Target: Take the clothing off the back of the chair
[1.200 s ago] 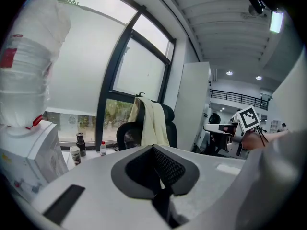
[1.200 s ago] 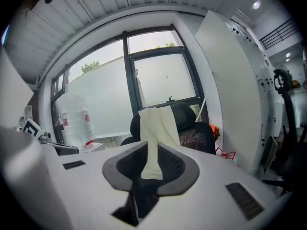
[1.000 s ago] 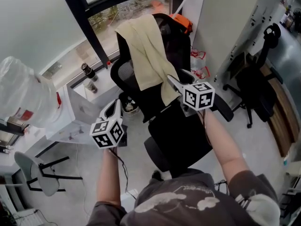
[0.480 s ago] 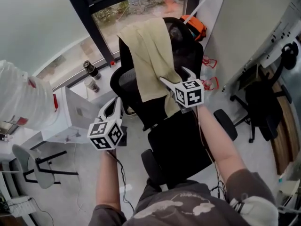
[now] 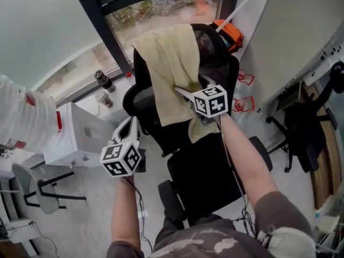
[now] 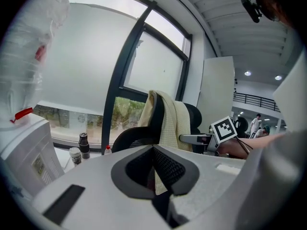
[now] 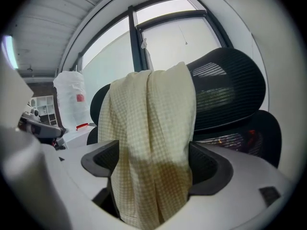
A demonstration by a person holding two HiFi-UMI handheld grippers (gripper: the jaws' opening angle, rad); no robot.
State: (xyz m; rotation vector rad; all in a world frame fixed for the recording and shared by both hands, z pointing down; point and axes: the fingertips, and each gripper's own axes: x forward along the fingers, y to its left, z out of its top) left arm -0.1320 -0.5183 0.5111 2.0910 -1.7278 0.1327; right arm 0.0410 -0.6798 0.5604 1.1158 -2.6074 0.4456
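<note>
A black office chair (image 5: pixel 212 160) faces the person, with its back toward the window. The pale yellow clothing (image 5: pixel 171 63) is draped over the top edge of the chair back, toward its left side, and hangs down the front to just above the seat. The right gripper (image 5: pixel 192 87) has its jaws spread wide around the hanging lower part of the clothing; the pads may be brushing the cloth, though that is hard to tell. The left gripper (image 5: pixel 130 125) is off the chair's left edge, its jaws pressed together and empty. A dark bottle (image 5: pixel 102 80) stands on the window ledge.
</note>
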